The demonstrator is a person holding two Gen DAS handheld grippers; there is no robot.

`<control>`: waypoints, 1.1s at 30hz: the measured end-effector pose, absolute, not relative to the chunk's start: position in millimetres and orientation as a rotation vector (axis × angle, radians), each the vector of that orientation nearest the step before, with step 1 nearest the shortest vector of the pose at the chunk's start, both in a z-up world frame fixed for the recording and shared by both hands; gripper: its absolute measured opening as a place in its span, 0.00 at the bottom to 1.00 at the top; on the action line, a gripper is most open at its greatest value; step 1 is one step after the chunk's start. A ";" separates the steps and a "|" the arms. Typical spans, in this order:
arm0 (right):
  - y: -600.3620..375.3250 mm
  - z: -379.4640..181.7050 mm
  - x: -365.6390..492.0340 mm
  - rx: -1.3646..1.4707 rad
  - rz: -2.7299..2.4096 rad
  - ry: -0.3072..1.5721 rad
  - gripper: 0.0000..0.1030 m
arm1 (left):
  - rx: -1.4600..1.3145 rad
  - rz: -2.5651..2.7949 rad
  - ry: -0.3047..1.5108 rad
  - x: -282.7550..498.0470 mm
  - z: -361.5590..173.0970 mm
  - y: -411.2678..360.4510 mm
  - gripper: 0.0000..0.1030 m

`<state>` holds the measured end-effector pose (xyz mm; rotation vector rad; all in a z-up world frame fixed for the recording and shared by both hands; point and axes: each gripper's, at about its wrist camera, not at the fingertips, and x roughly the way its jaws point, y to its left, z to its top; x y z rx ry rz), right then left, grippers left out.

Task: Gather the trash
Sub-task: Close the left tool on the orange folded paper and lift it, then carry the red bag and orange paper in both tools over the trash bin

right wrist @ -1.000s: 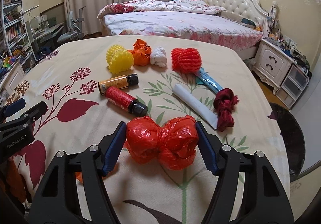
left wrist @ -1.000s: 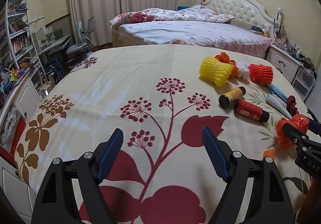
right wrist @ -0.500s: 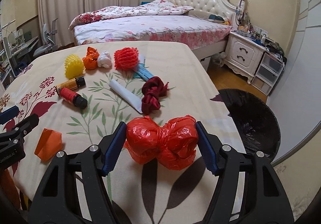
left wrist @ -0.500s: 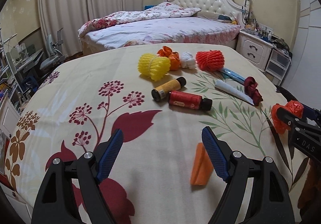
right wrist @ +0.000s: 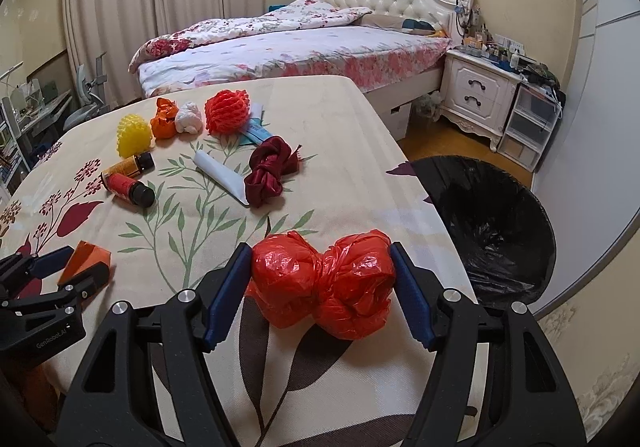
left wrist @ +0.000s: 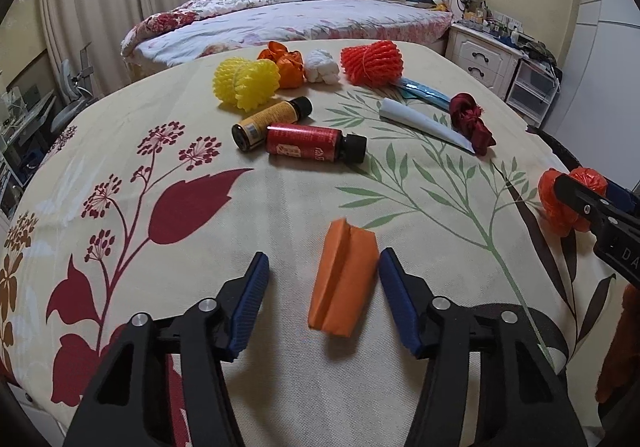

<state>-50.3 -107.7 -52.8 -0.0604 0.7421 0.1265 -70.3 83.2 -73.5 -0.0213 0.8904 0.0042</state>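
Entry: orange wedge (left wrist: 344, 283) on the counter (left wrist: 280, 207), long axis running along the left tool (left wrist: 322, 279). Its jaws have just been closing; wedge between, left pad clear. Right tool (right wrist: 322, 281) clenched on red bag (right wrist: 326, 283), we judge nearer the bin (right wrist: 500, 223).

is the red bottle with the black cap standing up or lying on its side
Lying on its side. The red bottle rests lengthwise on the tablecloth, black cap pointing right, beside the amber bottle.

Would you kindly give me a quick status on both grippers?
Right gripper shut on red bag bundle, near bin. Left gripper just closing around orange folded paper, one pad touching, not clamped. Nothing in the way.
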 end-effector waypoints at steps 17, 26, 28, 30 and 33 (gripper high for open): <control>-113.5 -52.6 -48.7 -0.061 0.110 0.728 0.65 | -0.009 -0.002 0.777 -72.2 -57.6 83.0 0.22; -124.9 -33.1 -38.7 -0.056 0.058 0.680 0.65 | 0.015 -0.061 0.682 -54.8 -34.4 61.2 0.22; -132.1 -28.7 -35.6 -0.050 0.033 0.663 0.65 | 0.015 -0.082 0.661 -47.7 -29.4 52.9 0.22; -140.9 -23.1 -30.2 -0.040 0.007 0.647 0.65 | 0.011 -0.106 0.642 -40.6 -24.5 43.8 0.22; -155.0 -14.8 -22.8 -0.022 -0.038 0.611 0.65 | 0.003 -0.148 0.617 -27.0 -17.4 28.4 0.22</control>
